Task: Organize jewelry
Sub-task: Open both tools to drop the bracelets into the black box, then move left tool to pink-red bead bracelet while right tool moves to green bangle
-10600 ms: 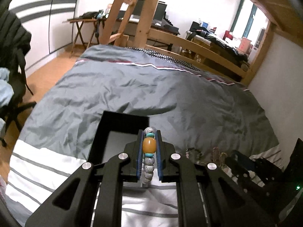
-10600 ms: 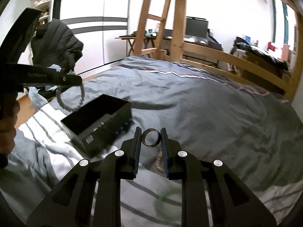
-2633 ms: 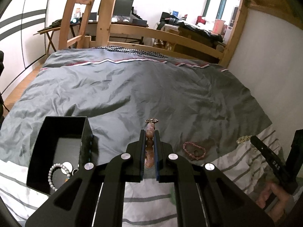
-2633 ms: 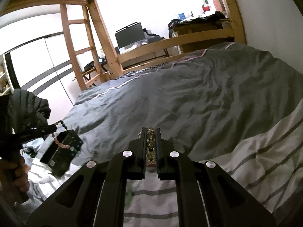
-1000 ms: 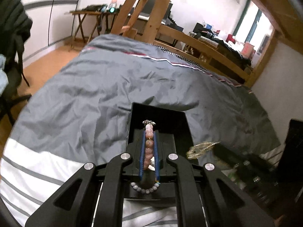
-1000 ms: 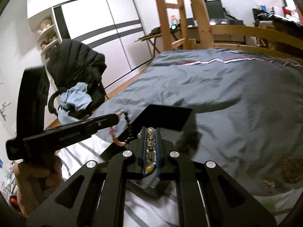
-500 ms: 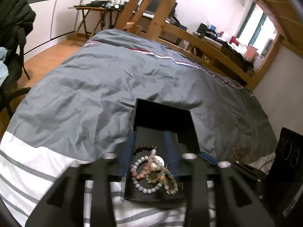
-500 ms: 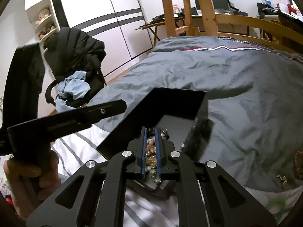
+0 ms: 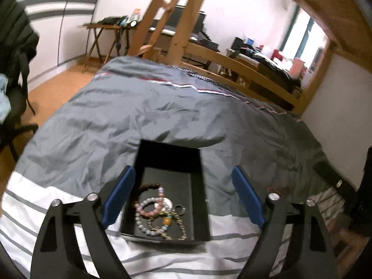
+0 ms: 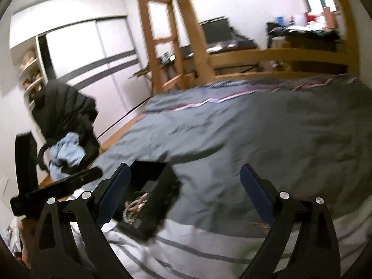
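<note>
Clearly the drop-off step is in hand: the left gripper [image 9: 183,195] has its jaws opening wide with nothing between them, and just ahead of and below its blue pads [image 9: 118,196] sits the black box [image 9: 197,207] on the striped end of the bedcover [image 9: 162,116]. Bracelets [image 9: 154,214] lie heaped in the near half of the box, among them pale bead loops and one with an orange bead. The right gripper [image 10: 184,193] is likewise opening, empty, with the box low and to the left of its fingers. Judging from this, both pieces have been let go into the box. A little past the left gripper's right finger, a small reddish piece [image 9: 277,189] lies on the grey cover, blurred. The next move would call for swinging a gripper over to it, lowering with jaws apart and pinching the strand cleanly off the soft fabric.
</note>
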A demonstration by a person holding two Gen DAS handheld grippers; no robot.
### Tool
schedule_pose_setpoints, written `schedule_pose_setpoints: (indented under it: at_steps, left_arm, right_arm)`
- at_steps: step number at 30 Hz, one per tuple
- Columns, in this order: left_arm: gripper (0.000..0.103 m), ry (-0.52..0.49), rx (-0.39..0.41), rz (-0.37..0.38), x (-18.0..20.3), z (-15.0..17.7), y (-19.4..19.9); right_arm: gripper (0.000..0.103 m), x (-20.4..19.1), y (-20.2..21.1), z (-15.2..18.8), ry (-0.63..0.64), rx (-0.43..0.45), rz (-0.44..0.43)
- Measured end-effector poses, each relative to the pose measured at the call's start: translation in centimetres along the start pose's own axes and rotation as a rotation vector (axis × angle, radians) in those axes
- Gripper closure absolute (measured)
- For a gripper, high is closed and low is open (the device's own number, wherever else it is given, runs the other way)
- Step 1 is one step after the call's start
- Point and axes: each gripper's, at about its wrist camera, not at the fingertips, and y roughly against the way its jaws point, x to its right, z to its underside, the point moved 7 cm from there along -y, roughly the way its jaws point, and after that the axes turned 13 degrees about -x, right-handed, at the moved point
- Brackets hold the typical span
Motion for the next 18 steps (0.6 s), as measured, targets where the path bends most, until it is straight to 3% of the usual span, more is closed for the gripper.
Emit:
schedule_pose_setpoints:
  at_steps: [4, 10, 18]
  left_arm:
    - [0.013, -0.068, 0.010, -0.031, 3.6, -0.1, 1.2]
    - [0.010, -0.119, -0.017, -0.008, 9.0, 0.9, 1.6]
    - [0.010, -0.286, -0.071, -0.100, 15.5, 2.2, -2.0]
  right_arm:
    - [0.009, 3.2, 4.7, -0.7, -0.031, 0.052, 0.033]
    - [0.009, 6.1, 9.6, -0.1, -0.033, 0.086, 0.053]
    - [0.007, 10.1, 11.1, 2.4, -0.037, 0.046, 0.032]
